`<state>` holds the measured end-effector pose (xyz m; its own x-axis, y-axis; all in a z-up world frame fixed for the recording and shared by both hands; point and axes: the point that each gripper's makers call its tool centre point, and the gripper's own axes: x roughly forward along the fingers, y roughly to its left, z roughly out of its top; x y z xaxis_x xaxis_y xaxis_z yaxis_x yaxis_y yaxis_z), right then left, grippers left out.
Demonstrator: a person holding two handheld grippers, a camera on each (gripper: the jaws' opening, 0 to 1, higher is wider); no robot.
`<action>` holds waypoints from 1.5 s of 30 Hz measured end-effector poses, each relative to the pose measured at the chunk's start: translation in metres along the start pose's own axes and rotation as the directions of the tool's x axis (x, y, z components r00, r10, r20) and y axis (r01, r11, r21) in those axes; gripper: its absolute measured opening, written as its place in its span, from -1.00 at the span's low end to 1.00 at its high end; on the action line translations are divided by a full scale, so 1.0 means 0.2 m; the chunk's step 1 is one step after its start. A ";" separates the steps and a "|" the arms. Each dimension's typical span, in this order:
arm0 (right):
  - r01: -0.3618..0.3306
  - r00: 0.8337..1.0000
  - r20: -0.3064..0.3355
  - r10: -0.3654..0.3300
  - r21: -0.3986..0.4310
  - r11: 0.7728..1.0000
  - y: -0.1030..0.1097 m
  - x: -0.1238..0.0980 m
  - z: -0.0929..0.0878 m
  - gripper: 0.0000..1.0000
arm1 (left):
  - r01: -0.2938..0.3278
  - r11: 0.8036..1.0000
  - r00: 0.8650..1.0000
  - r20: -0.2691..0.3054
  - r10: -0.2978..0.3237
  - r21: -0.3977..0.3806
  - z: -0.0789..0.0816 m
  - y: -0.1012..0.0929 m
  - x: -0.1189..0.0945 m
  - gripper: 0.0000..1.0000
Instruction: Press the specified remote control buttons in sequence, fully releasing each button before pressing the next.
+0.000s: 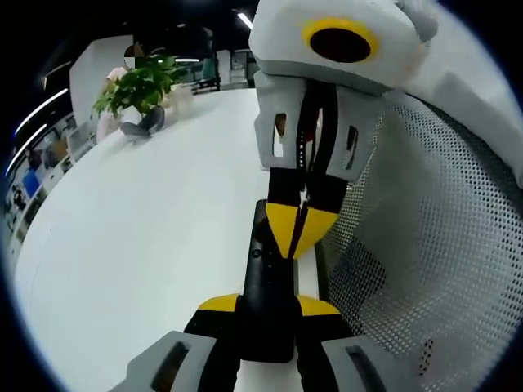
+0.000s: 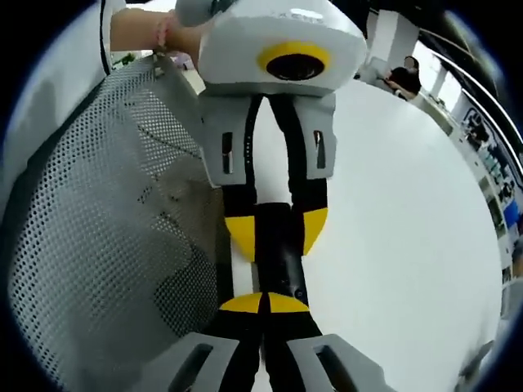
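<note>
One remote control (image 1: 265,298), two grippers

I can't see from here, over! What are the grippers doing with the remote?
Left gripper shut on the remote. Right gripper shut, tips pressing down on it. Mesh chair back close beside; white table otherwise open.
</note>
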<state>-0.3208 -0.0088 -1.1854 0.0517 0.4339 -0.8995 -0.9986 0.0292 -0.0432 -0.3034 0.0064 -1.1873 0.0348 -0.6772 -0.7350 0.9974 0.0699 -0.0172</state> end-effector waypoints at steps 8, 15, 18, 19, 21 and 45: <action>0.018 0.998 0.052 -0.021 0.055 0.998 -0.01 -0.01 0.00 -1.00 | -0.002 1.000 1.000 -0.001 0.002 -0.002 0.00 0.00 0.00 -0.52; 0.031 0.995 0.092 -0.046 0.159 0.987 -0.09 -0.05 -0.02 -1.00 | -0.006 1.000 1.000 0.014 0.006 -0.007 0.00 0.00 0.00 -0.52; 0.029 0.995 0.090 -0.042 0.145 0.989 -0.10 -0.05 -0.01 -1.00 | -0.003 1.000 1.000 0.011 0.003 -0.004 0.00 0.00 0.00 -0.52; 0.027 0.995 0.088 -0.039 0.138 0.990 -0.10 -0.05 -0.01 -1.00 | -0.002 1.000 1.000 0.012 0.002 -0.003 0.00 0.00 0.00 -0.52; 0.013 0.996 0.084 -0.023 0.121 0.993 -0.09 -0.03 -0.01 -1.00 | 0.000 1.000 1.000 0.012 0.000 -0.002 0.00 0.00 0.00 -0.52; 0.040 0.998 0.054 -0.043 0.062 0.997 -0.12 -0.03 -0.01 -1.00 | 0.000 1.000 1.000 0.008 0.000 0.000 0.00 0.00 0.00 -0.52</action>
<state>-0.2973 -0.0127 -1.1802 0.0951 0.4802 -0.8720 -0.9934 0.1020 -0.0522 -0.3029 0.0069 -1.1877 0.0350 -0.6829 -0.7296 0.9974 0.0698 -0.0175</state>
